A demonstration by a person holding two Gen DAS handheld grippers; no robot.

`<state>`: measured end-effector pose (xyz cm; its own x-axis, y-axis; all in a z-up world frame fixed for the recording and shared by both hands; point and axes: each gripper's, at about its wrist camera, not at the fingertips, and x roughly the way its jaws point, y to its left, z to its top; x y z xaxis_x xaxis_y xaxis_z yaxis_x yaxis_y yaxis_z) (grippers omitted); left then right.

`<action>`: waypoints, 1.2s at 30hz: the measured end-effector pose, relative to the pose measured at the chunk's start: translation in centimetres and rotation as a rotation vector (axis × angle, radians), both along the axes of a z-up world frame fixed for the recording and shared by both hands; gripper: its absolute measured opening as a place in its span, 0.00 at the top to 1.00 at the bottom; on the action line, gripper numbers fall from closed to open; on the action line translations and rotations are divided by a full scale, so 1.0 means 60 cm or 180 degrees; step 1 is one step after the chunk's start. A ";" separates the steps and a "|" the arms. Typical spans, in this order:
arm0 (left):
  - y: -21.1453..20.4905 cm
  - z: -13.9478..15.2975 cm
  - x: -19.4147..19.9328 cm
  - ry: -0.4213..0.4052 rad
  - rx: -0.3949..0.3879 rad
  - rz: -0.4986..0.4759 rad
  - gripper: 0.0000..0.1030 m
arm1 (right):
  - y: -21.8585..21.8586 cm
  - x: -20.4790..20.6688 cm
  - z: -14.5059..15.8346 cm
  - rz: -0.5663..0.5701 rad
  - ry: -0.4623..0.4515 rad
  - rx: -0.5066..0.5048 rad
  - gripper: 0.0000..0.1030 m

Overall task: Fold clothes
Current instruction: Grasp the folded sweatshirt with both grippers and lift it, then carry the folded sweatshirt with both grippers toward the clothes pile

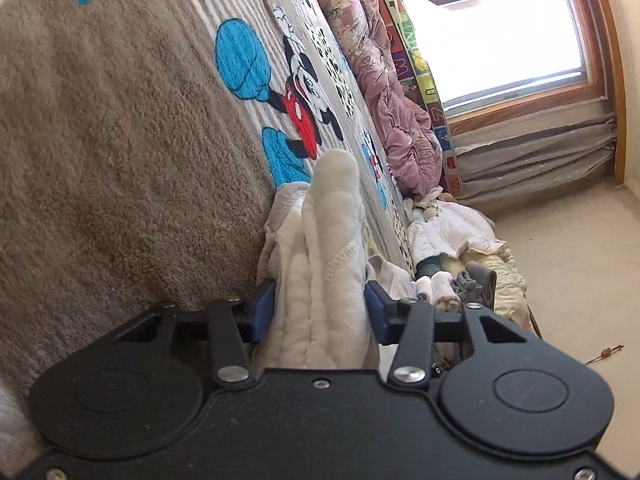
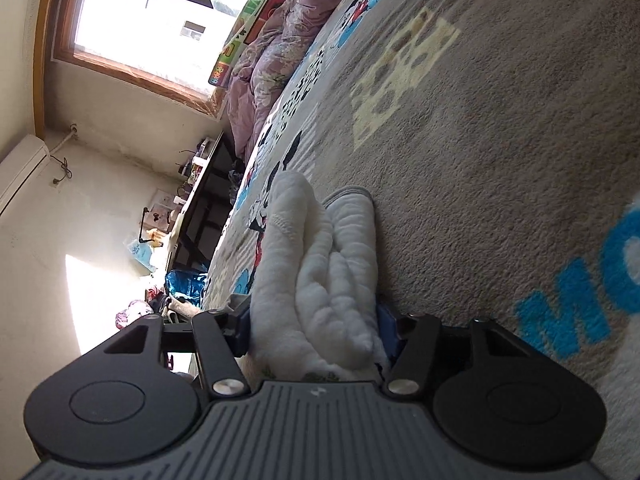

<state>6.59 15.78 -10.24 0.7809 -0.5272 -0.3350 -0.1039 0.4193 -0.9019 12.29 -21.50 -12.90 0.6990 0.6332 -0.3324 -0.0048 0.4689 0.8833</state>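
Left tongs clamp white quilted garment — bunched, thick folds.

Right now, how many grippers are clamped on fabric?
2. The left gripper is shut on a bunched white quilted garment above the cartoon blanket. The right gripper is shut on white fabric too; one garment or two, cannot tell.
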 end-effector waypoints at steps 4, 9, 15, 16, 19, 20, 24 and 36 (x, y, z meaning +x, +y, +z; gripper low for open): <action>0.037 0.049 -0.046 -0.0266 -0.0146 0.0299 0.58 | 0.024 0.006 0.043 0.0154 -0.0203 0.0190 0.47; 0.121 0.145 -0.167 -0.0918 -0.0053 0.1118 0.58 | 0.134 0.044 0.137 0.0811 -0.0627 0.0372 0.47; 0.240 0.181 -0.281 -0.1177 -0.0134 0.2218 0.58 | 0.365 0.111 0.241 0.1861 -0.0926 0.0535 0.47; 0.259 0.181 -0.294 -0.1210 -0.0154 0.2386 0.58 | 0.407 0.122 0.252 0.2036 -0.0926 0.0589 0.47; 0.309 0.191 -0.317 -0.1298 -0.0127 0.2891 0.58 | 0.533 0.146 0.275 0.2506 -0.0924 0.0653 0.47; 0.324 0.194 -0.321 -0.1332 -0.0112 0.3026 0.58 | 0.573 0.153 0.280 0.2647 -0.0912 0.0683 0.47; 0.400 0.193 -0.319 -0.1403 -0.0173 0.3423 0.57 | 0.710 0.182 0.295 0.3013 -0.0912 0.0909 0.47; 0.529 0.034 -0.228 -0.0515 -0.0142 0.3836 0.55 | 0.923 0.252 0.095 0.2894 -0.0386 0.0350 0.55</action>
<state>-7.12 47.52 -8.20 0.8092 0.5565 -0.1886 -0.2906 0.1000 -0.9516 27.41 33.88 -7.18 -0.0566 0.9792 -0.1949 -0.4255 0.1530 0.8919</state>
